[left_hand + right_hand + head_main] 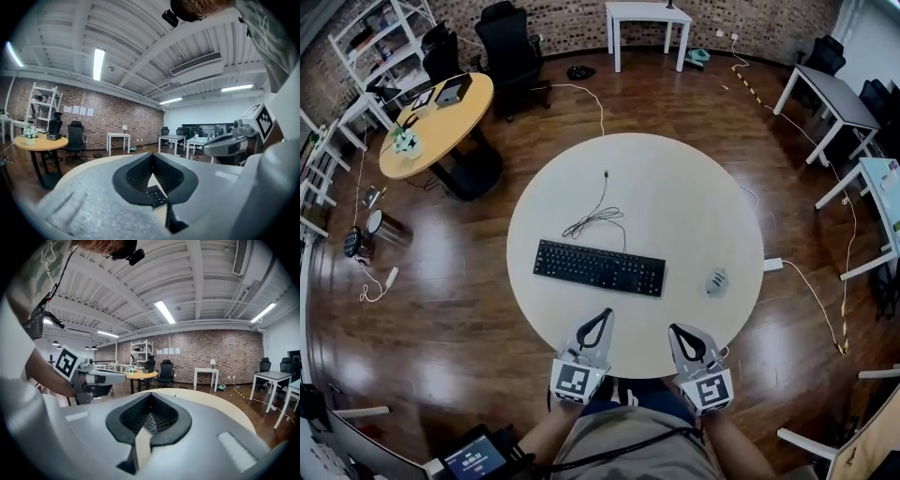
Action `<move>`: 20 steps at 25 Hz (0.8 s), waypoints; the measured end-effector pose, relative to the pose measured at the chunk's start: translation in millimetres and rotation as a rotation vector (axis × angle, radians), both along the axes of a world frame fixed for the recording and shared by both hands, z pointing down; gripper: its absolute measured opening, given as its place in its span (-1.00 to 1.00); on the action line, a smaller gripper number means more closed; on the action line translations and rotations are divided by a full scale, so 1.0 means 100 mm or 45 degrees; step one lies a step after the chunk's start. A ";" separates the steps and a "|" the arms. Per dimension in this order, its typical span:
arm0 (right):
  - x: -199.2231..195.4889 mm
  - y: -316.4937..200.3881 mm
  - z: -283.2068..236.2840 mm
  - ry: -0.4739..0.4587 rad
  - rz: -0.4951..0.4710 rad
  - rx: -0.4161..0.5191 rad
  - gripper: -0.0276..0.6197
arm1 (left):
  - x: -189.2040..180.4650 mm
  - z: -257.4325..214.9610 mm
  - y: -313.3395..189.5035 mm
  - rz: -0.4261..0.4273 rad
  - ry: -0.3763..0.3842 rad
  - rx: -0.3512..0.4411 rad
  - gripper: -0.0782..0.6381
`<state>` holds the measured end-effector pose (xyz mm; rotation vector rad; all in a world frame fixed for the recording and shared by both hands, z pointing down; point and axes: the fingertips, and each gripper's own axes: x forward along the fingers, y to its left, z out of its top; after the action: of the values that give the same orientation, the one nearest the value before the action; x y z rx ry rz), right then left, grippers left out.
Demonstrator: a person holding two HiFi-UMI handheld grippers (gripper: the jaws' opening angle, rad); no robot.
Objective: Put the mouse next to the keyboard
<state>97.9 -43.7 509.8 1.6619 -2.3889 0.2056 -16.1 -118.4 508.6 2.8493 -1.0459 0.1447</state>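
A black keyboard [598,267] lies across the middle of the round pale table [675,187]. The small grey mouse [716,281] sits to its right, near the table's right rim and apart from the keyboard. My left gripper [606,314] hovers over the near table edge just in front of the keyboard, shut and empty. My right gripper [674,329] is beside it, also shut and empty, down-left of the mouse. In the left gripper view the keyboard [156,194] shows through the closed jaws' loop; the right gripper view shows its keys [149,420] the same way.
A thin dark cable [598,217] lies coiled behind the keyboard. A yellow round table [441,117] and black chairs [511,47] stand far left, a white table [647,19] at the back, grey desks [830,89] at the right. A power strip [772,264] lies on the floor by the table.
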 end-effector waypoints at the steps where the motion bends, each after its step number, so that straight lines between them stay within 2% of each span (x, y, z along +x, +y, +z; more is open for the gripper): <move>1: -0.14 -0.01 -0.01 -0.006 -0.017 -0.005 -0.90 | -0.18 -0.03 0.01 -0.032 0.006 0.002 -0.78; 5: -0.43 -0.04 -0.04 0.010 -0.038 0.011 -0.90 | -0.84 -0.12 0.05 -0.162 0.022 0.022 -0.78; 9: -0.70 -0.10 -0.09 0.025 -0.061 0.022 -0.90 | -1.35 -0.20 0.04 -0.239 0.057 0.025 -0.78; 14: -1.12 -0.14 -0.17 0.042 -0.090 0.046 -0.90 | -1.71 -0.28 0.04 -0.272 0.072 0.057 -0.78; 20: -1.44 -0.16 -0.20 0.049 -0.094 0.064 -0.90 | -1.93 -0.33 0.00 -0.281 0.086 0.092 -0.78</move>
<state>-46.2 -59.3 490.0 1.5804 -2.4413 0.1010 -209.1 -118.4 475.5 2.7529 -1.3665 -0.0071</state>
